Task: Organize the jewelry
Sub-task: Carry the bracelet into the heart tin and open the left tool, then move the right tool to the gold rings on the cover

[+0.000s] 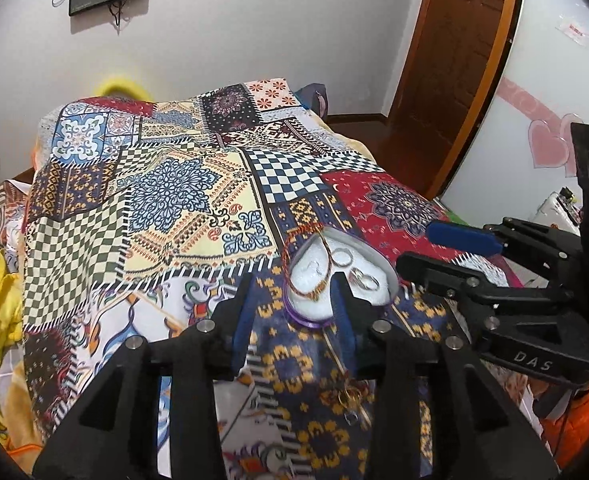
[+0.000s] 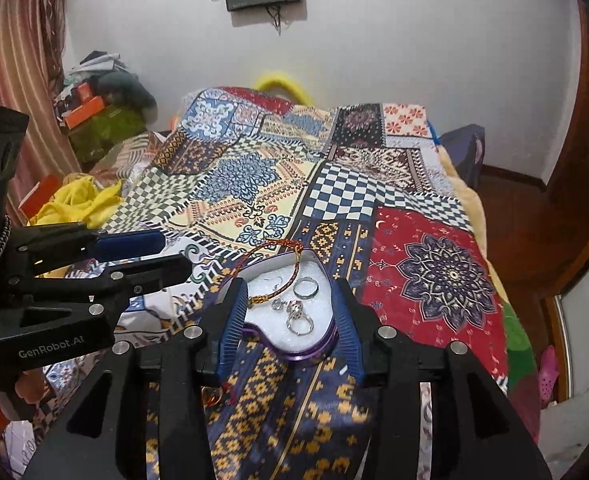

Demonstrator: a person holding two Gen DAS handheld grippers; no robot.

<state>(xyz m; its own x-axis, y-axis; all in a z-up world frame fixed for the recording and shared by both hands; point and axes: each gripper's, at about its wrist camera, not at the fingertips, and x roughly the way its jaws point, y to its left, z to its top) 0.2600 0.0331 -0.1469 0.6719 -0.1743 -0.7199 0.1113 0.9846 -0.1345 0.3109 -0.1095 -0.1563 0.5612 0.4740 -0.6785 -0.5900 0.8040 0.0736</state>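
Heart-shaped box [image 2: 290, 354] is lying just ahead of both hand-held grippers, left [image 1: 294, 300] and right [image 2: 292, 312], both released, right nearer; bracelet [image 2: 272, 272] draping over its far rim.

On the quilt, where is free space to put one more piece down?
Free: the checkered patches of the quilt beyond the heart box, and the red patch to its right. Crowded: the box, with rings and bracelet, flanked by both grippers.

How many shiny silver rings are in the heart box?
3, as far as the right wrist view shows: a plain band at the back, a jewelled ring in the middle, and one nearest the camera. Smaller pieces beside them may hide more.
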